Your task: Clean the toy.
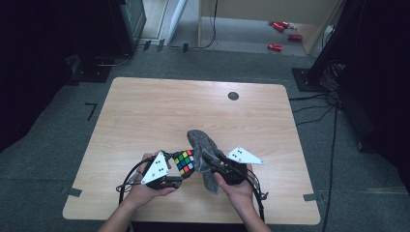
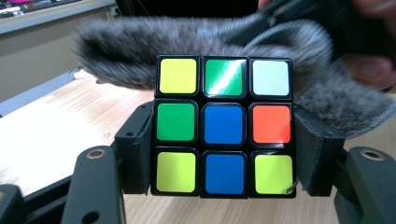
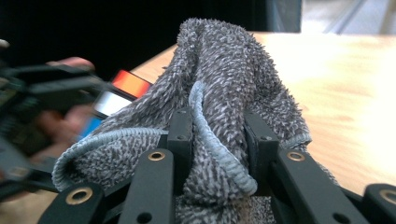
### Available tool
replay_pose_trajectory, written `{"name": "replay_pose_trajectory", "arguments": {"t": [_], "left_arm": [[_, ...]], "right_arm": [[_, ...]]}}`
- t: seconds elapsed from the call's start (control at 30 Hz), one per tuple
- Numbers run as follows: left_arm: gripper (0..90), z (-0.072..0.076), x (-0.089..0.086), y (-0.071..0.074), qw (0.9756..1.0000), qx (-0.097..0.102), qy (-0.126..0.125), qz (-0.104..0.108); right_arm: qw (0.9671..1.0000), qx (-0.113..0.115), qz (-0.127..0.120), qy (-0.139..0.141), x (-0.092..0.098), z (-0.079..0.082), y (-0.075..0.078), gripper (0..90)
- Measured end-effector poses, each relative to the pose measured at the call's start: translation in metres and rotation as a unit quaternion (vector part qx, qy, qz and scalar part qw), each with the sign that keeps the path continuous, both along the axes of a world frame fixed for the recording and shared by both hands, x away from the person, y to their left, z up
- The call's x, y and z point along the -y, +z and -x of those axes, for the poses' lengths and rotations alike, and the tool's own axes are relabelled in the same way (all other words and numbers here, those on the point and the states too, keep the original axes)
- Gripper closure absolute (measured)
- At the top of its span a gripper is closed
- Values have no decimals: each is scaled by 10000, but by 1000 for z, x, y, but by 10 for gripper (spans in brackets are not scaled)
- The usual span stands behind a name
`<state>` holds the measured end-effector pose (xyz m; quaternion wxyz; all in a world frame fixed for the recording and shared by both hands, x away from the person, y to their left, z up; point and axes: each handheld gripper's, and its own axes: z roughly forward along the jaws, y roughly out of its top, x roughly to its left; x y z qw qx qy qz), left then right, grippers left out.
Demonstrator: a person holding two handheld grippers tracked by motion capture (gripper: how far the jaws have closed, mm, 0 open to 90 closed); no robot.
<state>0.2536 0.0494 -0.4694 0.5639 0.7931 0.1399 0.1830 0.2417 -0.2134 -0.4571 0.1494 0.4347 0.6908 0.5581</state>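
So there's 1 puzzle cube (image 2: 223,126) and 1 grey cloth (image 3: 224,88), both held up over the near middle of the wooden table (image 1: 145,111). The left gripper (image 2: 223,154) is clamped on the cube, its 2 black jaws pressing the left and right sides. The cube is hard glossy plastic with a black frame and square stickers with rounded corners. The face toward the left gripper's camera is a 3 by 3 grid: 3 yellow, 2 green, 2 blue, 1 white and 1 orange-red, so 9 stickers. The top middle green one catches a bright glare.

The right gripper (image 3: 219,140) is closed on the cloth, with a bunched fold pinched between its 2 jaws. The cloth is fuzzy, looped terry kind of stuff, dark grey with a lighter stitched hem running around the edge. It sticks up in a floppy rounded hump above the jaws, and a tail hangs down below them. In the high view the cloth (image 1: 203,145) is right against the right side of the cube (image 1: 184,162).

The table is a pale wood-grain rectangle with rounded corners and 1 small dark round disc (image 1: 233,95) near the far edge. Lots of bare tabletop to the left, right and far side; both hands sit close to the near edge. Beyond the table, 4 small red things (image 1: 283,34) lie on the floor.
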Motion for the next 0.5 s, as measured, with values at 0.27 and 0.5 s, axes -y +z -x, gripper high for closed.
{"name": "replay_pose_trajectory", "arguments": {"t": [0.27,0.5], "left_arm": [[352,-2,0,-3,9999,-11,31,-125],[352,1,5,-4,9997,54,-18,-252]], "right_arm": [[9998,151,-109,25,5,3,11,692],[9987,318,-73,385,-15,14,15,683]]}}
